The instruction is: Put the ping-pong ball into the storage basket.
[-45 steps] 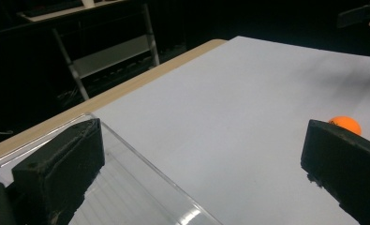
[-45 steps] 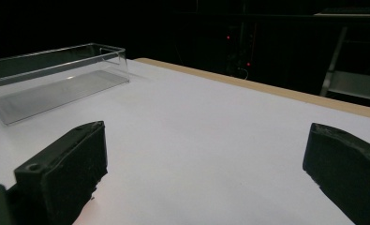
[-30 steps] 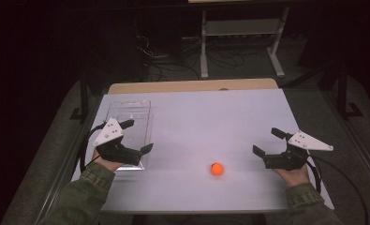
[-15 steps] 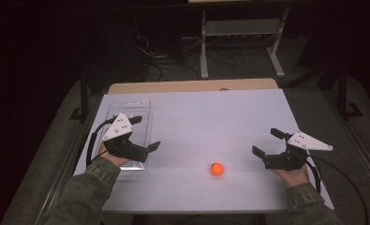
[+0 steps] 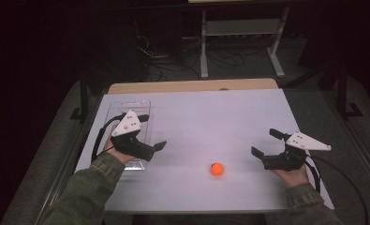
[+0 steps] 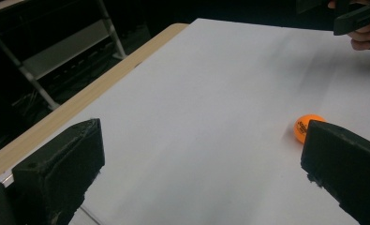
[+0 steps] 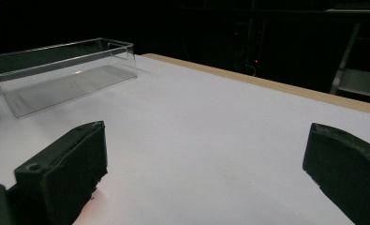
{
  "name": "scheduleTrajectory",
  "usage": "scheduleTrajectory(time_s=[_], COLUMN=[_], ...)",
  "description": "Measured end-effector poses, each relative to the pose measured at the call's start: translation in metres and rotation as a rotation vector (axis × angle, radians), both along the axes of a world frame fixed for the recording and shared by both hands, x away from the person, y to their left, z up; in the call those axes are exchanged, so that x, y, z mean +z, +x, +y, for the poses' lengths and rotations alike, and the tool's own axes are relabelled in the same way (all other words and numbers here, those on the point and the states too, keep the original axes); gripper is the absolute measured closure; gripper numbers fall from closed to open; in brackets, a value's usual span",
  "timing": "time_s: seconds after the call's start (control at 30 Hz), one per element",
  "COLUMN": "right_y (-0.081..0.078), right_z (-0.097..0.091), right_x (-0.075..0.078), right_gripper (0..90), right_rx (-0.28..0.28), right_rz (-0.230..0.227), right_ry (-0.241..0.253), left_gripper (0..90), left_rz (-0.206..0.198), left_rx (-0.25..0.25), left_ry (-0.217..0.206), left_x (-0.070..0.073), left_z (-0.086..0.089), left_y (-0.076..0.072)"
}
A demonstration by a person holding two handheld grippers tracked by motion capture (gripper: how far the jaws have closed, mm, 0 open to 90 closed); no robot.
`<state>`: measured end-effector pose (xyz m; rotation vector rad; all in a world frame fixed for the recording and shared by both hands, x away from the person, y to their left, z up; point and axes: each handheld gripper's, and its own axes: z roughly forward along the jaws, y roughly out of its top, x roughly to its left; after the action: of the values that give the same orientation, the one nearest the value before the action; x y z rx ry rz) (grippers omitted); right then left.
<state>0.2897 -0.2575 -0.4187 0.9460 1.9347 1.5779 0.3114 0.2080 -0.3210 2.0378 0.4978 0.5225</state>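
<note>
Well — both hand-held grippers, left (image 5: 153, 133) and right (image 5: 266, 143), wide open, empty — orange ball (image 5: 216, 168) between.

An orange ball (image 5: 216, 169) lies near-centre between the left gripper (image 5: 152, 133) and right gripper (image 5: 265, 143), both open-jawed.

the room is very dark all around. in the middle stands a table with a flat white top (image 5: 210, 117) and a light brown wooden edge (image 5: 192, 86) at the far side. the white top is the brightest thing here. behind the table is a pale metal rack with thin legs and a low shelf (image 5: 241, 28). black cables (image 5: 166, 65) lie in a tangle on the grey floor (image 5: 47, 154) near it.
</note>
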Motion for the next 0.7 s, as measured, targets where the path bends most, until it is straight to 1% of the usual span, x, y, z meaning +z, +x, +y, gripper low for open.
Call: scheduleTrajectory(time_s=[0.13, 0.43, 0.63, 0.7], right_y=[0.0, -0.001, -0.001, -0.001], right_z=[0.0, 0.0, 0.0, 0.0], right_x=[0.0, 0.0, 0.0, 0.0], right_gripper=[0.0, 0.0, 0.0, 0.0], right_rx=[0.0, 0.002, 0.005, 0.005], right_rz=[0.001, 0.0, 0.003, 0.003], right_ry=[0.0, -0.002, -0.002, -0.003], left_gripper=[0.0, 0.0, 0.0, 0.0], left_rz=[0.004, 0.007, 0.011, 0.011], left_rx=[-0.021, -0.061, -0.074, -0.08], left_ry=[0.009, 0.045, 0.056, 0.067], left_x=[0.002, 0.006, 0.009, 0.011], left_z=[-0.007, -0.022, -0.028, -0.029], left_y=[0.002, 0.005, 0.006, 0.007])
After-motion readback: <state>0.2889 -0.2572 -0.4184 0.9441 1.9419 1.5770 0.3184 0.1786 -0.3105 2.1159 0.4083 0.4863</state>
